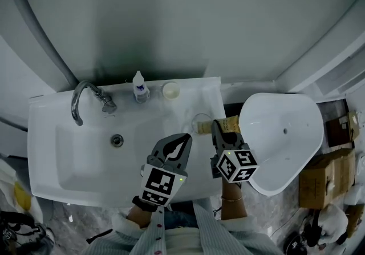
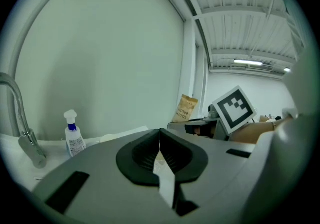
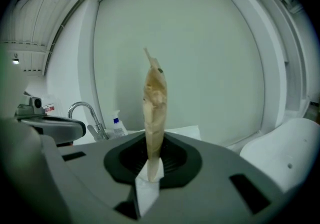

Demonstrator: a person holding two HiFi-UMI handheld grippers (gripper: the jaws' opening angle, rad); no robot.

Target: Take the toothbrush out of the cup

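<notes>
Gripping a paper-wrapped toothbrush [image 3: 154,102] upright, right tongs [image 3: 150,162] are hovering beside closed, empty left tongs [image 2: 159,150], cup [image 1: 200,123] just ahead.

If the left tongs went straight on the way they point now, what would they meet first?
Most likely the grey wall behind the sink: the left tongs, shut and empty, aim just above its back ledge. Depth is hard to judge.

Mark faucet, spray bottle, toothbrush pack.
faucet [image 1: 76,100], head view, curved spout.
spray bottle [image 1: 139,86], head view, body.
toothbrush pack [image 3: 154,102], right gripper view, middle of the paper sleeve.
</notes>
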